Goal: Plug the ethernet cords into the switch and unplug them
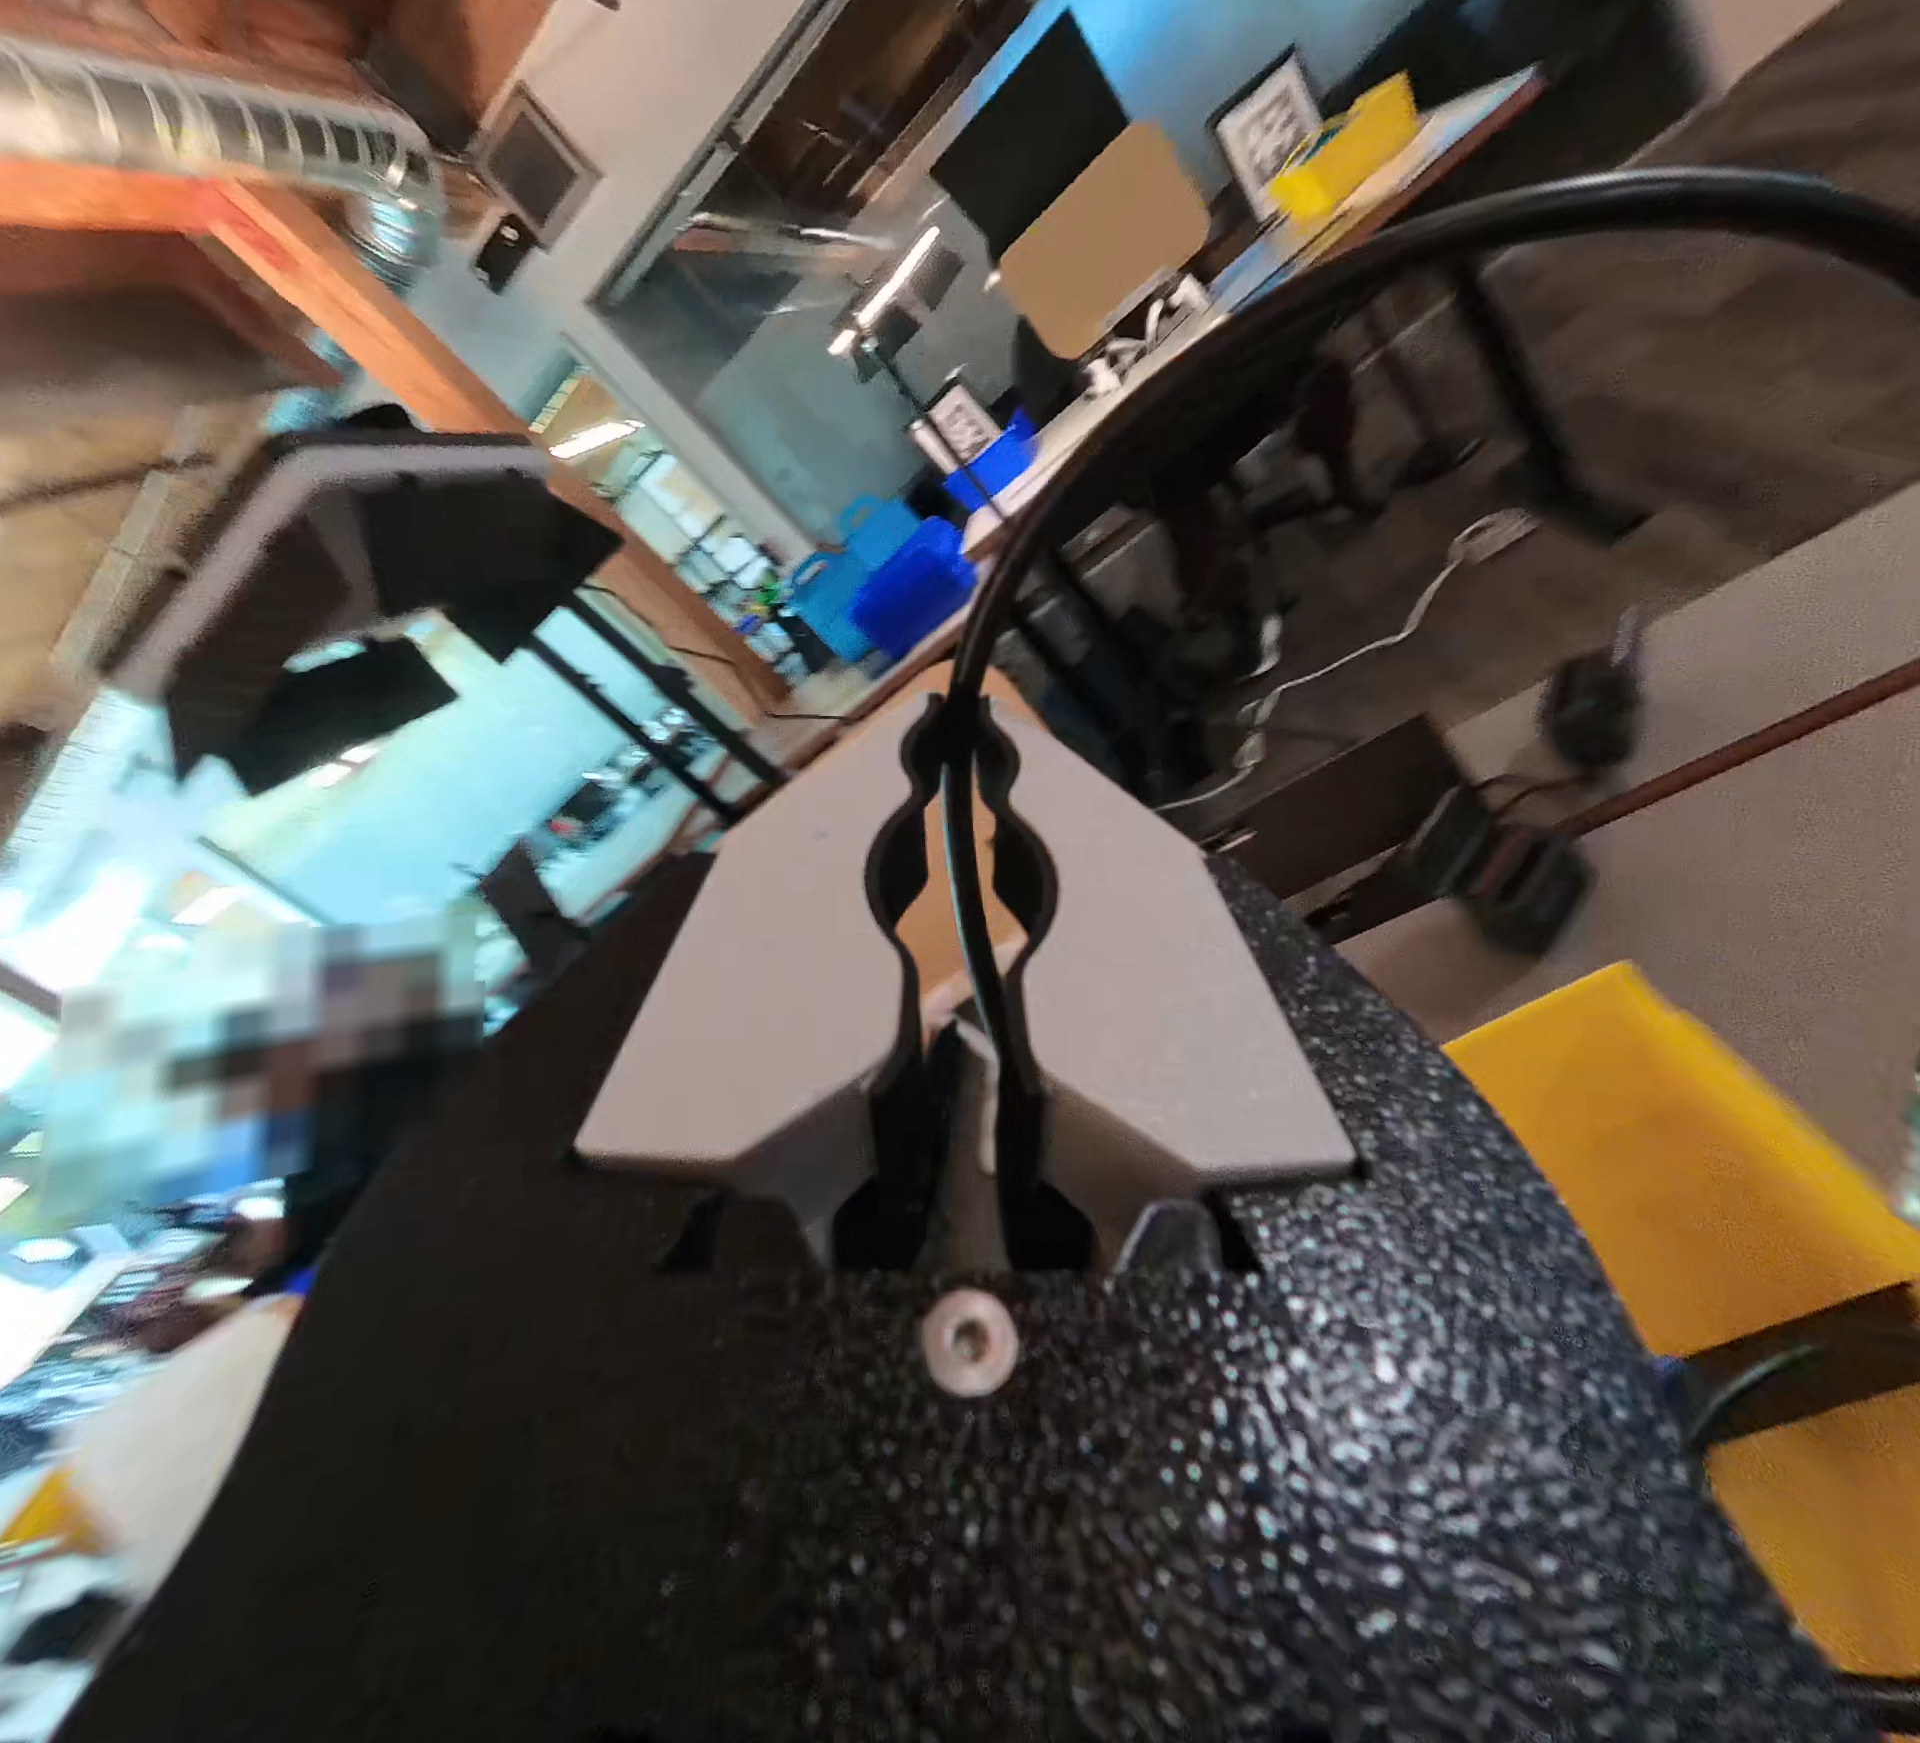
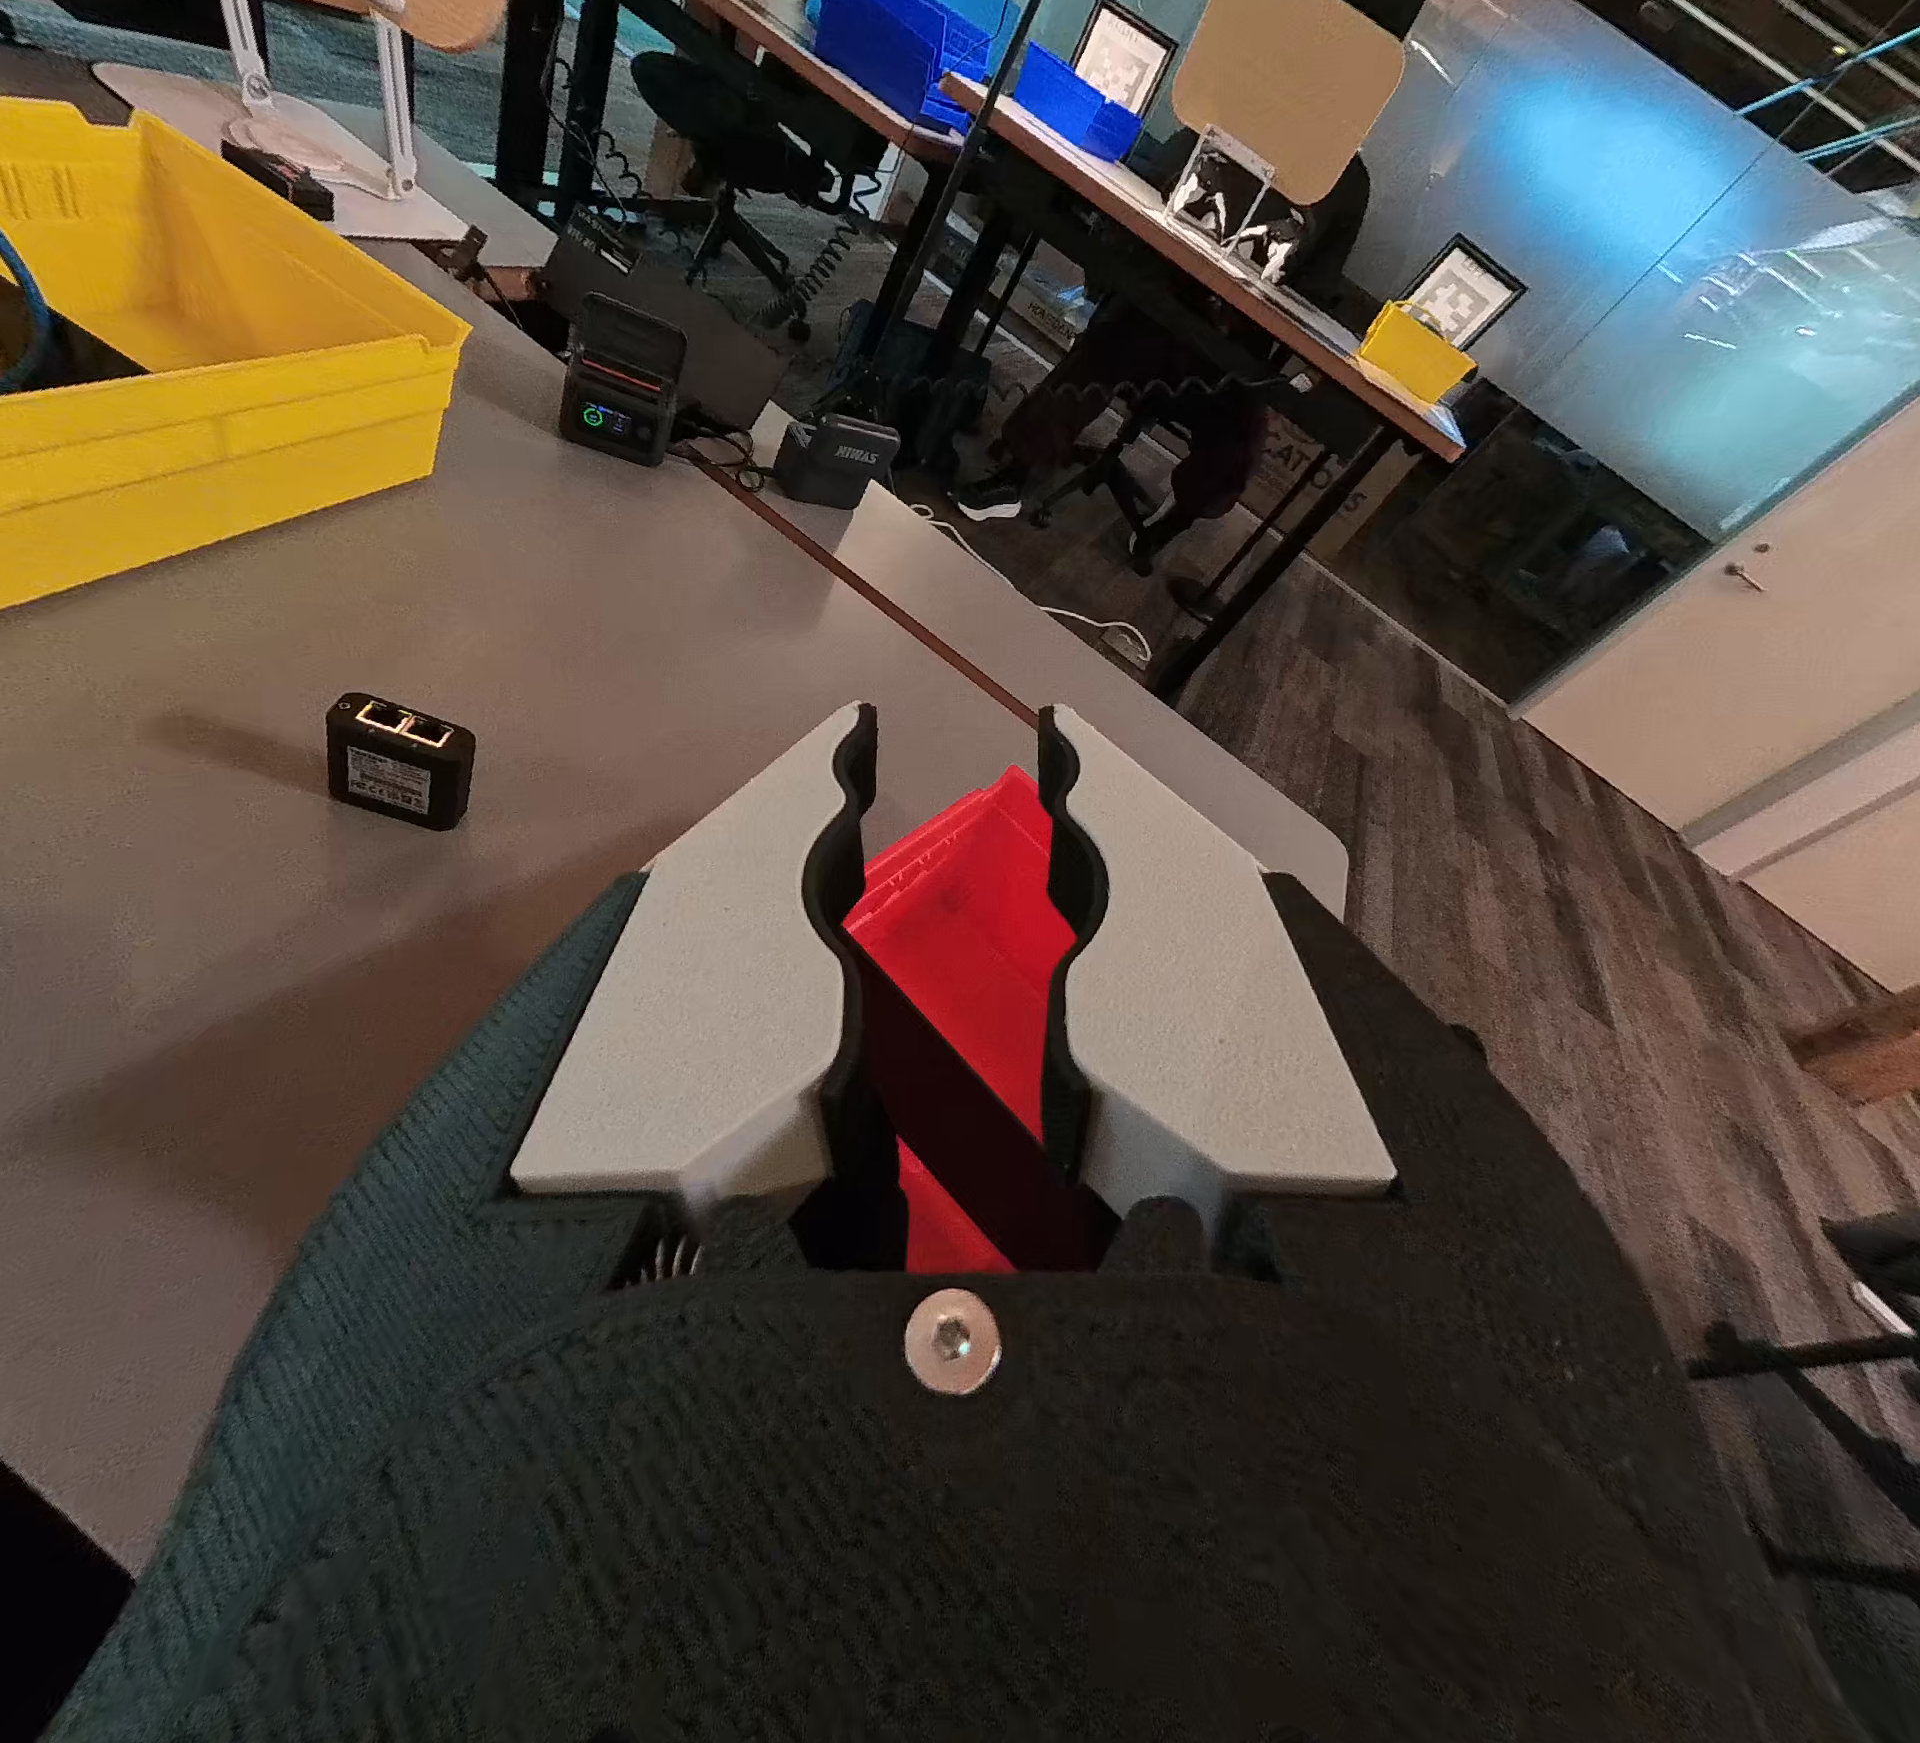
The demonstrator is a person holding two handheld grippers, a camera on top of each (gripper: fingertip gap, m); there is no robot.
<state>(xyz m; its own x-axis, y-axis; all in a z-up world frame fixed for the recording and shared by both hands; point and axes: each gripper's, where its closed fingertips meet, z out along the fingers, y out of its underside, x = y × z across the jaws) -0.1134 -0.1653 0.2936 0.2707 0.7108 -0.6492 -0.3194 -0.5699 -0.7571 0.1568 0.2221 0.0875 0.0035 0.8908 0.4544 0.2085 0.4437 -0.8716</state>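
Observation:
My left gripper [image 1: 961, 719] is tilted up off the table and shut on a thin black ethernet cord [image 1: 1351, 233]. The cord runs between the fingers and arcs up and out to the right edge; its plug is hidden. The small black switch [image 2: 400, 761] lies on the grey table [image 2: 520, 571] with its two ports facing up and nothing plugged in. My right gripper [image 2: 956, 727] is open and empty, right of the switch and above a red bin [image 2: 966, 914] at the table's edge. The right gripper [image 1: 364, 550] also shows blurred at the left of the left wrist view.
A large yellow bin [image 2: 208, 363] stands at the table's far left with a blue cable [image 2: 26, 311] inside; it also shows in the left wrist view [image 1: 1662, 1174]. A small black device with a lit screen [image 2: 618, 394] and a lamp base [image 2: 291, 145] sit at the far edge. Floor lies to the right. The gap from one gripper's tips to the other's is roughly 50 cm. To the small black switch [image 2: 400, 761]: right tips about 30 cm, left tips about 50 cm.

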